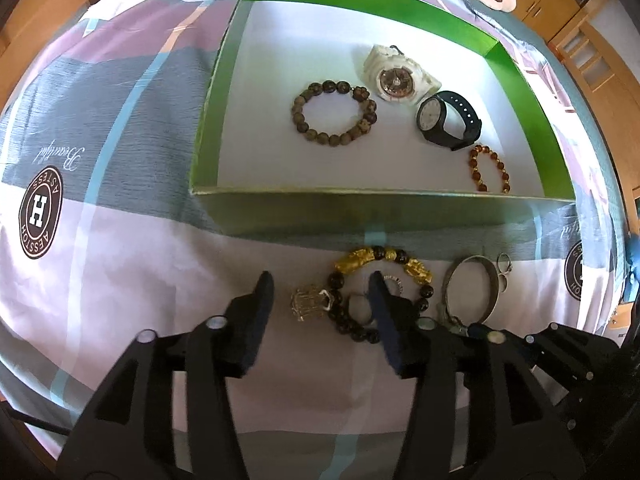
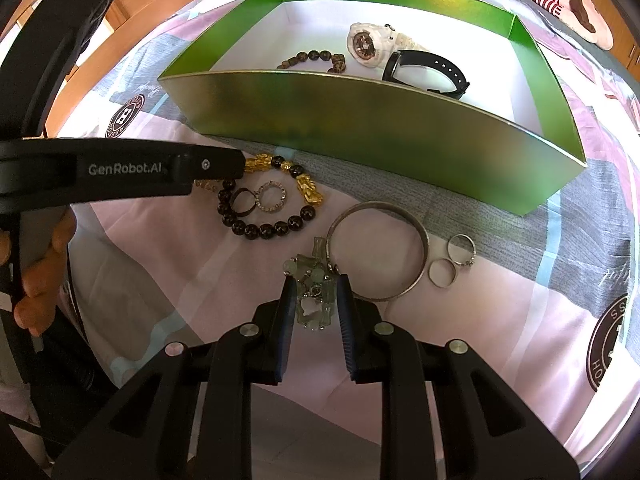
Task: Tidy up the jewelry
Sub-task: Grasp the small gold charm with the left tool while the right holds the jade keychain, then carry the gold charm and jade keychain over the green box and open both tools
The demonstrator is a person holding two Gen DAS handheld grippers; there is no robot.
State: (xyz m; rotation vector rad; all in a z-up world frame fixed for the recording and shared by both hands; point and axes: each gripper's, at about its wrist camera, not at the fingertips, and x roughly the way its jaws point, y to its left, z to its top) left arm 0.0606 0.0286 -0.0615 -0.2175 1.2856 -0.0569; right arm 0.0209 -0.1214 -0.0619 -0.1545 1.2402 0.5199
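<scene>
Left tool [image 1: 320, 286] jaws apart, right tool [image 2: 314, 284] narrow

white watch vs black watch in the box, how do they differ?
The white watch has a chunky case and dark coppery dial; the black watch is slimmer with a pale dial. The white watch lies face up; the black watch stands on edge, strap looped. Both sit on the green box's white floor.

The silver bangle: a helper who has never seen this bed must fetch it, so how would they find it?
Start at the green box on the bedspread, then look just in front of its near wall. The silver bangle lies there, between a black-and-gold bead bracelet and two small rings. It is the only large, plain, beadless metal hoop.
</scene>
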